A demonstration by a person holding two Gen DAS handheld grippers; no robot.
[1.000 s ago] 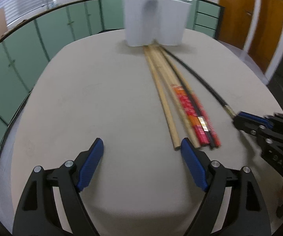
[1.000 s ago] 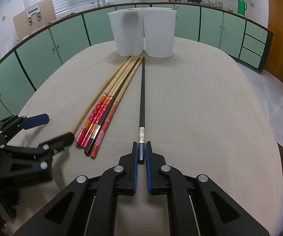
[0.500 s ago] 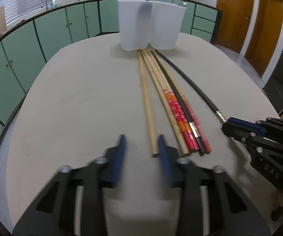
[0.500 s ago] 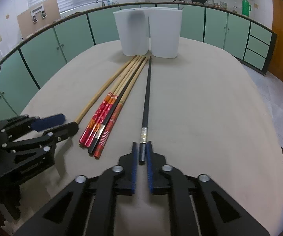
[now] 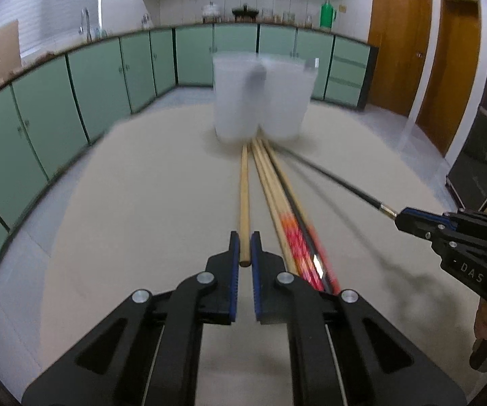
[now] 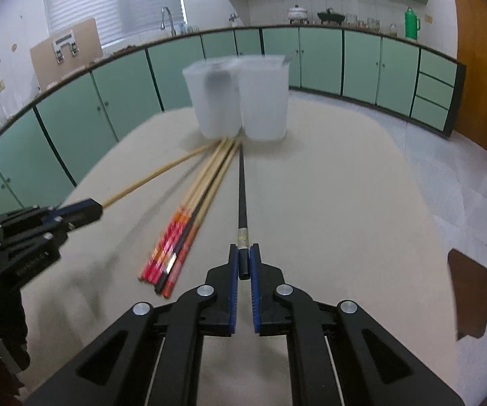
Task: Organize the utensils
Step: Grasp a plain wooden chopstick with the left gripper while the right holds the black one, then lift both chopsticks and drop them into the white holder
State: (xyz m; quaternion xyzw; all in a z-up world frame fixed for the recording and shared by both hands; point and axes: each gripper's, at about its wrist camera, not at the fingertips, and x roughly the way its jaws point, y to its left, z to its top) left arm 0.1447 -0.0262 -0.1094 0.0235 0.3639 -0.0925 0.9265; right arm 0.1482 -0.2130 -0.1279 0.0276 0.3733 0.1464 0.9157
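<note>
Left wrist view is showing the left gripper (image 5: 244,248) with its fingers (image 5: 233,253) clenching the near end of a plain wooden chopstick (image 5: 243,203), whose far end is reaching toward two white containers (image 5: 260,101) standing together on the beige bench (image 5: 141,203). Just beside it, the remaining chopsticks (image 5: 290,230), some with red patterned ends, are lying bundled on the bench. The right wrist view is showing the right gripper (image 6: 244,260) pinching the near end of a black chopstick (image 6: 242,196), which is pointing at the containers. Green cabinets (image 6: 311,57) are lining the back wall.
</note>
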